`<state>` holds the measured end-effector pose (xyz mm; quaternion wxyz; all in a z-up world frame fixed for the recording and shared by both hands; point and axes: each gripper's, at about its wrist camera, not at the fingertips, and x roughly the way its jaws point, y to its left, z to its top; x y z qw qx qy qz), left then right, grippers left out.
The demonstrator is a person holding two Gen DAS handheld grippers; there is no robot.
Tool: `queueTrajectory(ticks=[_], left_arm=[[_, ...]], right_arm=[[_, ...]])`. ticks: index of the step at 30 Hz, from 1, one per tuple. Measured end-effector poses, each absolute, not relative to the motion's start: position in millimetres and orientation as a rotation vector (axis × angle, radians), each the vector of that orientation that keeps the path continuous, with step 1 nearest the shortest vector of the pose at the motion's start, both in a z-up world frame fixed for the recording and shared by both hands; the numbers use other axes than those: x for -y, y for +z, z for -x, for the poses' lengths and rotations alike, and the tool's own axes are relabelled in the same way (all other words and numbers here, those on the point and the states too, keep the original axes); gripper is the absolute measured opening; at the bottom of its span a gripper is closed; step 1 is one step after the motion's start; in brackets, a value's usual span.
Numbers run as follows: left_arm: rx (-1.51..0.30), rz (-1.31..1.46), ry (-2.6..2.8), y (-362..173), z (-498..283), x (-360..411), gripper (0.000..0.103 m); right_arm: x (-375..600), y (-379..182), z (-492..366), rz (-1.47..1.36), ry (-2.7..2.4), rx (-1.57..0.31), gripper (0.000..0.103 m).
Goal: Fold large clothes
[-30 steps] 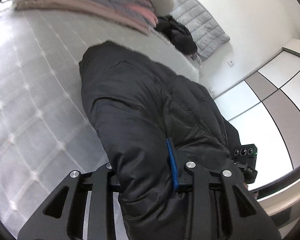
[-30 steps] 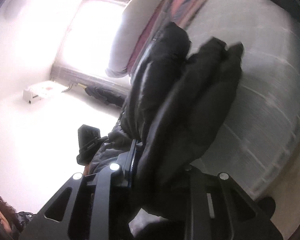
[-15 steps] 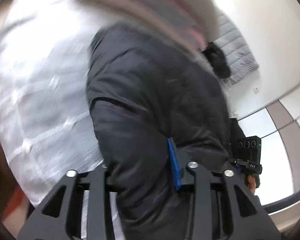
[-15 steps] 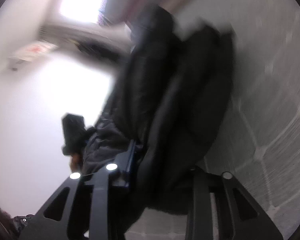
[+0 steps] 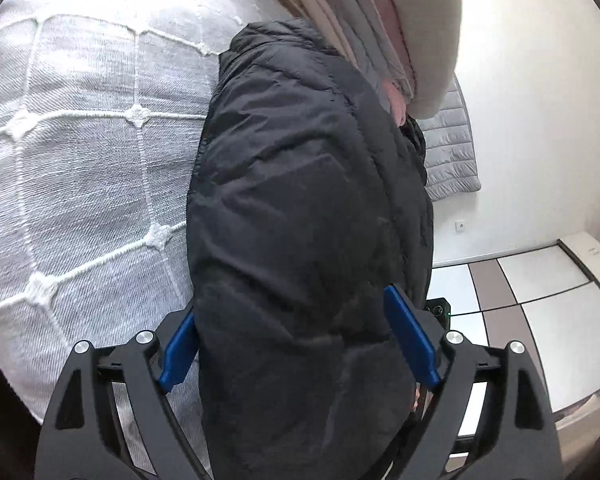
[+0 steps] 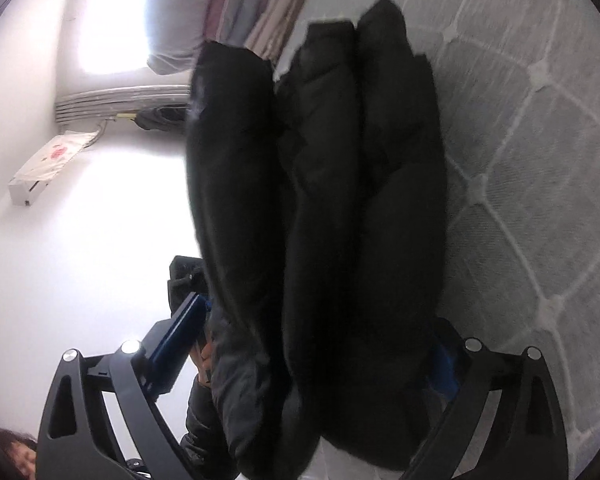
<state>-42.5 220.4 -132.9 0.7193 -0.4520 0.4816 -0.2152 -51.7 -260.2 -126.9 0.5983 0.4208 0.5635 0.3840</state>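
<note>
Left wrist view: both the left gripper [image 5: 296, 344] and right gripper [image 6: 308, 354] are opening around the black, puffy, slippery quilted jacket [image 5: 300, 200], best regripped at its 6 o'clock edge.

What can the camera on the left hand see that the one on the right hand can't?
Only the left view shows the floor with white and brown panels, a wall socket and a grey quilted cover hanging by the wall.

Only the right view shows a bright window, a white box-like unit on the wall and the coat's thick stacked folds seen edge-on.

Both show the folded black coat on the grey stitched bed cover, the striped bedding behind it, and opening blue-padded fingers with the coat between them.
</note>
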Motion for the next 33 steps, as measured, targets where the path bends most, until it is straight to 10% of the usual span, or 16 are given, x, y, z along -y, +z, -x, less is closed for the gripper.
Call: queueTrajectory(ticks=[16, 23, 33], left_arm=[[-1.135, 0.952, -0.489, -147, 1, -172, 0.088], [-1.115, 0.842, -0.455, -136, -2, -152, 0.081], [-1.125, 0.811, -0.422, -124, -11, -122, 0.081]], right_arm=[[284, -169, 86, -0.971, 0.901, -1.317, 0.096], [297, -149, 103, -0.815, 0.839, -1.247, 0.044], [295, -143, 114, -0.837, 0.809, -1.252, 0.048]])
